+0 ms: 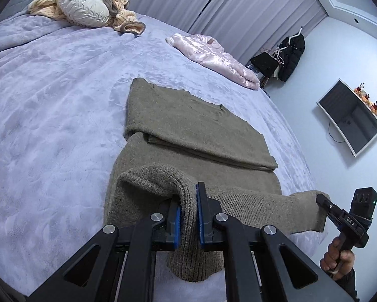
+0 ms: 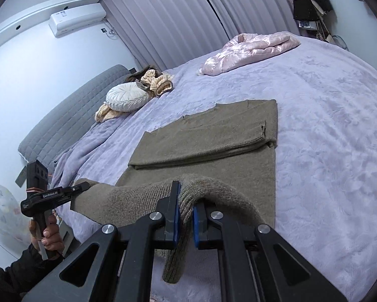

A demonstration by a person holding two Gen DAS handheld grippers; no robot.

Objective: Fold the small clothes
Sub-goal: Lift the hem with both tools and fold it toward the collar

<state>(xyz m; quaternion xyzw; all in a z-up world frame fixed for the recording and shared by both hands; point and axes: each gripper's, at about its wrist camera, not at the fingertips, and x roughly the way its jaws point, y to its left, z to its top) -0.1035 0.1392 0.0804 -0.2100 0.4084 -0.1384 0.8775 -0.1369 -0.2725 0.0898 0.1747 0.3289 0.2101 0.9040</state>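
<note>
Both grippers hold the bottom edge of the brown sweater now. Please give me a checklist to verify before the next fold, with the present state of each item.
1. Left gripper shut on the sweater hem: ok.
2. Right gripper shut on the hem: ok.
3. Hem lifted off the blanket between both grippers: ok.
4. Sleeves already folded across the body: ok.
5. Landing area at the collar end free of the pink jacket and the cushion: ok.
6. Both grips level with each other: cannot tell.

An olive-brown knit sweater (image 1: pixel 188 125) lies flat mid-bed (image 1: pixel 50 100), sleeves folded across its body, its ribbed hem lifted toward the bed's near edge.
</note>
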